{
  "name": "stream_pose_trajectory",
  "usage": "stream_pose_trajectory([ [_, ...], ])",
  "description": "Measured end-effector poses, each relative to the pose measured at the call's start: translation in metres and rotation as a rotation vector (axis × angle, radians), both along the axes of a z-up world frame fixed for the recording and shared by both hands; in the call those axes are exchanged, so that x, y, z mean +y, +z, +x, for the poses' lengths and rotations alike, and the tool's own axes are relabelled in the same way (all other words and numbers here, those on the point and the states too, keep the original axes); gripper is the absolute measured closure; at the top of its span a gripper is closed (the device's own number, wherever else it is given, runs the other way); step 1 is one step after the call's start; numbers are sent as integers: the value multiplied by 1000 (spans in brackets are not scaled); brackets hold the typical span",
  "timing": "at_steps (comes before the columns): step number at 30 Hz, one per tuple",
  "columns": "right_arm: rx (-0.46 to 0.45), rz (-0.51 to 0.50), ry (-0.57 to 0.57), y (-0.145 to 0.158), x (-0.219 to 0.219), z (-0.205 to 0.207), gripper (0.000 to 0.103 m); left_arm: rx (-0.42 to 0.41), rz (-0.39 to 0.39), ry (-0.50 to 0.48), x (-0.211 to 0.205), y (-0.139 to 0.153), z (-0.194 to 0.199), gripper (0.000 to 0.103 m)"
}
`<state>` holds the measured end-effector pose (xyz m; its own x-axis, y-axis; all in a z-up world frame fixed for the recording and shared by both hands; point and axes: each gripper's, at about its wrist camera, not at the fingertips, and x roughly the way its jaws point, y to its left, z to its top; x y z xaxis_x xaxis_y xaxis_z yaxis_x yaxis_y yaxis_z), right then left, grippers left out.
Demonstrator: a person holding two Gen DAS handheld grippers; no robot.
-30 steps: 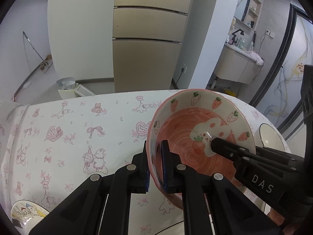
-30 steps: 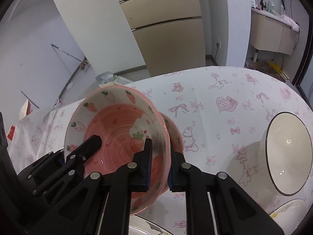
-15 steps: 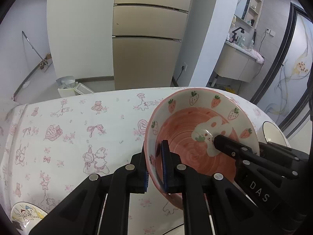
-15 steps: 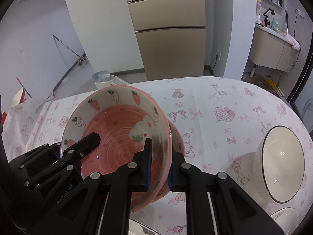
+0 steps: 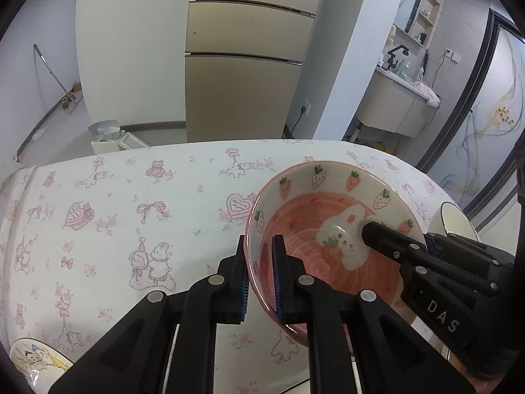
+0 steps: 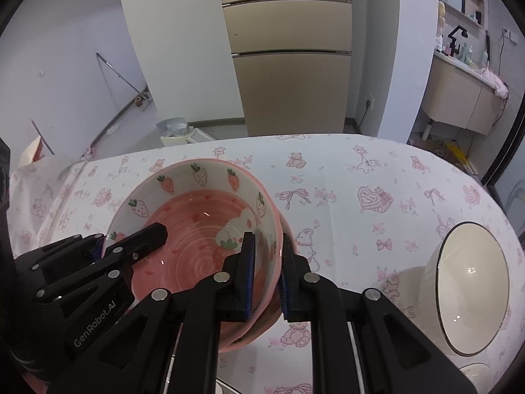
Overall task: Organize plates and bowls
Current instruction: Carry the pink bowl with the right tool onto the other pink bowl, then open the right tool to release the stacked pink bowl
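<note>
Both tools pinch the pink bowl (image 5: 331, 229) by opposite rims: the left tool (image 5: 261, 275) on its left edge, the right tool (image 6: 265, 274) on its right. Bare table (image 5: 115, 216) lies ahead and left of the left tool; a white bowl (image 6: 469, 285) sits well right of the right tool.

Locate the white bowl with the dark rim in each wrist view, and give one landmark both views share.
Left wrist: white bowl peeks out at the right edge, behind the right gripper.
Right wrist: white bowl stands in full view, lower right on the tablecloth.
Shared landmark: the strawberry bowl clamped by both grippers.
</note>
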<state>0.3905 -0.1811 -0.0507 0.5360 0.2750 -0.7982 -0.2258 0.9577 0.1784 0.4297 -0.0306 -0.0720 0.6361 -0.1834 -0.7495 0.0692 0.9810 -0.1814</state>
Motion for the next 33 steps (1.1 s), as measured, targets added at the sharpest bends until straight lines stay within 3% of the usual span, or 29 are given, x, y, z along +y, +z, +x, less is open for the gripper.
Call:
stream_pose_trajectory([
  [12, 25, 50, -3, -2, -9, 3, 91, -2, 13, -3, -3, 0, 0, 90],
  [15, 28, 53, -4, -2, -9, 3, 90, 30, 4, -9, -2, -2, 3, 88],
  [22, 32, 55, -3, -2, -10, 4, 89, 19, -30, 4, 4, 5, 0, 87],
  [26, 37, 50, -4, -2, -8, 4, 88, 16, -87, 11, 12, 14, -3, 87],
  [29, 34, 32, -2, 0, -4, 3, 85, 35, -51, 25, 12, 14, -1, 97],
  [33, 17, -14, 0, 3, 3, 0, 81, 47, -73, 37, 14, 14, -1, 97],
])
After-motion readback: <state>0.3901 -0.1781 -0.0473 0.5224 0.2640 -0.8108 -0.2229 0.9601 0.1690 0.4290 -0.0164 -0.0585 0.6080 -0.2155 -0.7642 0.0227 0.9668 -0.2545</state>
